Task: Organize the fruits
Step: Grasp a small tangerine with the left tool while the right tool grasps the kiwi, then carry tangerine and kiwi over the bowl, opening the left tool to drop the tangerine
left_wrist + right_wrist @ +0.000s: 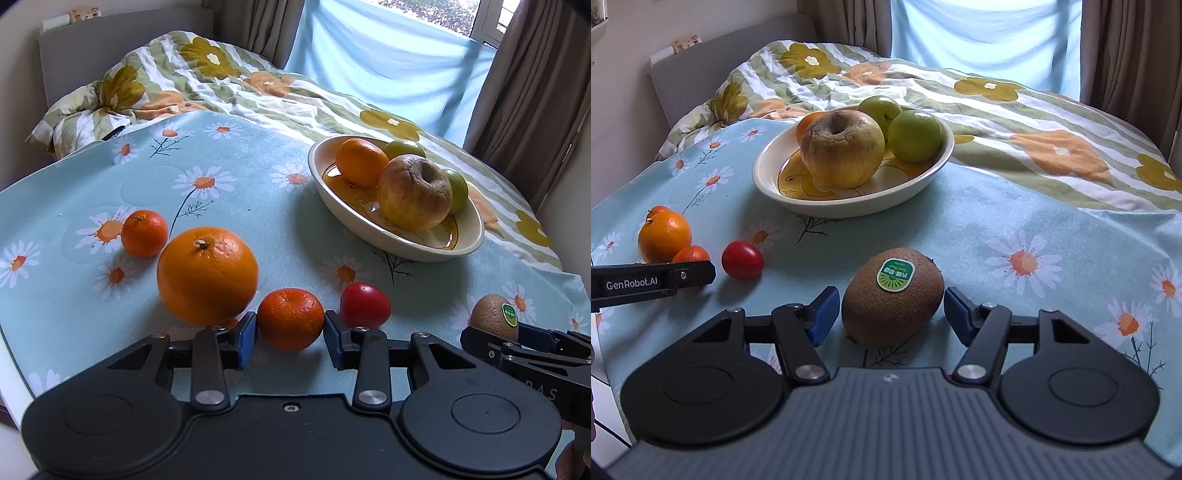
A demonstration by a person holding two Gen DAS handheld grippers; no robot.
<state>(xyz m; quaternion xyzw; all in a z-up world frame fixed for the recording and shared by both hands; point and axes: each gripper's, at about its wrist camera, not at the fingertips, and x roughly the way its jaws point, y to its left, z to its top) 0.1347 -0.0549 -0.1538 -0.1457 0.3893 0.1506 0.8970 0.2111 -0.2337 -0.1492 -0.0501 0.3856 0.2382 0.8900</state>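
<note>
- The cream oval ceramic bowl with a yellow painted floor is standing on the daisy-printed light blue tablecloth, already holding four fruits, so part of the sorting looks done.
- The wrinkled yellow-brown apple is sitting in the bowl with two round green fruits and an orange citrus behind it.
- The large round orange is lying loose on the cloth, still waiting to be moved.
- The fuzzy brown kiwi with a green sticker is lying between the blue pads of the right gripper; a sliver of gap is showing on each side, so it is not gripped.
- The left gripper is clamping a small deep-orange mandarin, both pads touching it, the fruit still resting on the cloth.
- A second small mandarin is waiting beside the large orange.
- The small glossy red tomato is sitting just beyond the held mandarin, untouched.
</note>
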